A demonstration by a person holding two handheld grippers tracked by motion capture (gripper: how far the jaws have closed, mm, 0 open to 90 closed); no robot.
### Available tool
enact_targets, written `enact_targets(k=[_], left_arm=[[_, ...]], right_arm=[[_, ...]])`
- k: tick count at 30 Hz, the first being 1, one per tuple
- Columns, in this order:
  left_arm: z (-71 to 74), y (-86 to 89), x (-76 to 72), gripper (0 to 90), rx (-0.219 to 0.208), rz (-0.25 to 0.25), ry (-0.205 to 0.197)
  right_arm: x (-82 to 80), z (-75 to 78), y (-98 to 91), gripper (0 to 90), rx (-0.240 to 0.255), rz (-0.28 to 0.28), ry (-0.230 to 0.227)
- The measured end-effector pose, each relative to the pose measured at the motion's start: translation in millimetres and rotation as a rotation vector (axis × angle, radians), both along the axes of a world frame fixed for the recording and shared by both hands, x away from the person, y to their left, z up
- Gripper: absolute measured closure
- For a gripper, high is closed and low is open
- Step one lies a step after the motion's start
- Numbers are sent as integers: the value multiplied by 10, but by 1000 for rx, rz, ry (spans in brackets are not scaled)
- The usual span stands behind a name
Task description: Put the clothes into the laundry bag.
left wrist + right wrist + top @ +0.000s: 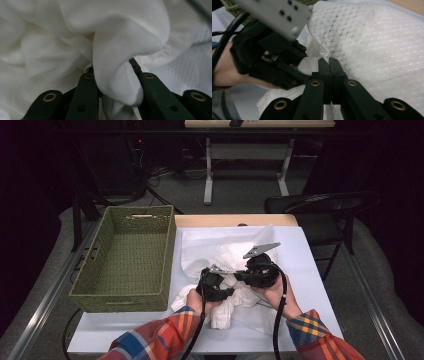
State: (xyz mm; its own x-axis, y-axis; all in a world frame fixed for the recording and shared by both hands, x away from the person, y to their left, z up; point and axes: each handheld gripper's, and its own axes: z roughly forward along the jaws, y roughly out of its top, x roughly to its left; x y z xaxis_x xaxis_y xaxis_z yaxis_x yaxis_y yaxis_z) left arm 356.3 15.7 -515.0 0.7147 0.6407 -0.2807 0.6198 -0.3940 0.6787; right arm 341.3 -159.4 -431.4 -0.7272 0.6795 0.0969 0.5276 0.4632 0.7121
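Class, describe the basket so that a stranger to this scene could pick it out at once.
Start at the white table. The basket stands on its left part, beside the white cloth. It alone is green, woven, rectangular and open-topped.

The person wore a plaid shirt, its sleeves point(150, 340) checked in orange, red, blue and yellow down to the cuffs. Each hand carried a black tool: the left tool point(216, 285) and the right tool point(260, 270), each topped by a grey three-cornered plate point(261, 250) drilled with small holes. A black cable point(278, 320) trailed from each. Brass-ringed rivets studded the matte black jaws.
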Motion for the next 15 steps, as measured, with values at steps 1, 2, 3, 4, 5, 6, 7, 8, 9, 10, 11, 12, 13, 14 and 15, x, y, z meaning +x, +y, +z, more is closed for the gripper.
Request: enact_targets(k=[1, 2, 3, 4, 5, 6, 7, 8, 9, 10, 11, 12, 13, 14, 15], left_arm=[[36, 1, 38, 780, -30, 16, 6], [83, -3, 83, 781, -56, 38, 6], [107, -7, 107, 781, -74, 53, 3], [129, -18, 139, 781, -89, 63, -3], [137, -31, 169, 779, -92, 78, -11], [124, -40, 194, 777, -94, 89, -14], [99, -57, 211, 771, -76, 85, -13], [63, -74, 223, 747, -53, 75, -16], [26, -75, 226, 707, -43, 66, -3], [8, -65, 225, 672, -37, 52, 6], [5, -54, 215, 613, -20, 44, -1], [8, -40, 197, 551, -2, 37, -9], [16, -13, 180, 495, 13, 16, -13], [27, 10, 157, 448, 25, 11, -17], [45, 39, 132, 387, 46, 0, -27]], right_arm=[[-7, 18, -1, 900, 8, 5, -6], [-21, 45, -6, 900, 27, 4, -8], [-35, 76, -9, 900, 34, 10, -10], [-41, 90, -14, 900, 41, 12, -13], [-44, 101, -24, 900, 53, 11, -14], [-38, 100, -33, 900, 48, 12, -14], [-26, 84, -42, 900, 44, 7, -9], [-7, 53, -51, 900, 34, -1, 3], [14, 9, -54, 900, 14, -6, 12], [38, -48, -58, 900, -1, -8, 22], [47, -81, -54, 897, -21, -9, 31], [53, -99, -50, 895, -34, -10, 31], [59, -113, -53, 895, -32, -9, 33], [61, -114, -52, 893, -34, -10, 33], [60, -108, -51, 892, -43, -13, 22]])
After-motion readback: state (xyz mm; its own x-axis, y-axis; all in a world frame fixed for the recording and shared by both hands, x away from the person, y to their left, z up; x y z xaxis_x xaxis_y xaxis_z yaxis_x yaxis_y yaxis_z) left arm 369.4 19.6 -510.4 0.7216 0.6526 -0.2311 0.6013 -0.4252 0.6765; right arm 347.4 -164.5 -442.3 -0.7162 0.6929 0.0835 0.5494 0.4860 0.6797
